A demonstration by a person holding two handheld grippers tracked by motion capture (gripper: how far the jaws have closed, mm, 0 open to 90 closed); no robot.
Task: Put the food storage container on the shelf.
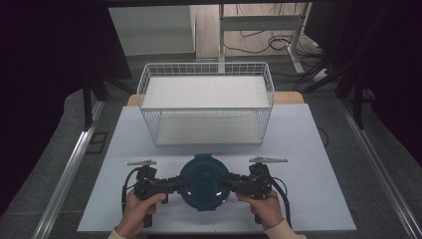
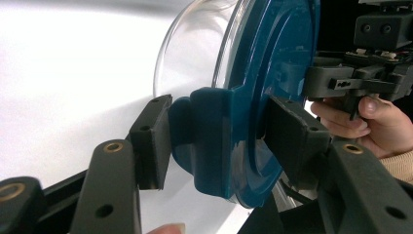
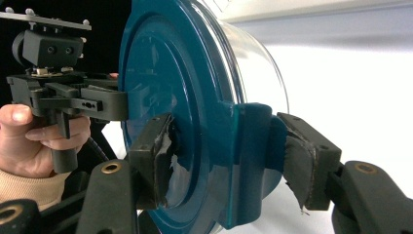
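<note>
A round container with a dark teal lid point(image 1: 204, 181) and a clear bowl point(image 2: 195, 53) under it is near the table's front edge, between both grippers. My left gripper point(image 1: 182, 184) is shut on the lid's left side clip point(image 2: 209, 141), one pad on the clip's outer face and the other on the lid's top. My right gripper point(image 1: 225, 185) is shut on the opposite clip point(image 3: 248, 161) in the same way, with worn padded fingertips point(image 3: 304, 168). The left gripper view also shows the right gripper point(image 2: 341, 83) across the lid point(image 2: 272, 63). I cannot tell whether the bowl point(image 3: 258, 68) rests on the table.
A white wire basket point(image 1: 206, 110) with nothing in it stands behind the container at the table's middle back. The white tabletop point(image 1: 308, 164) has free room on both sides. Dark floor and metal rails flank the table.
</note>
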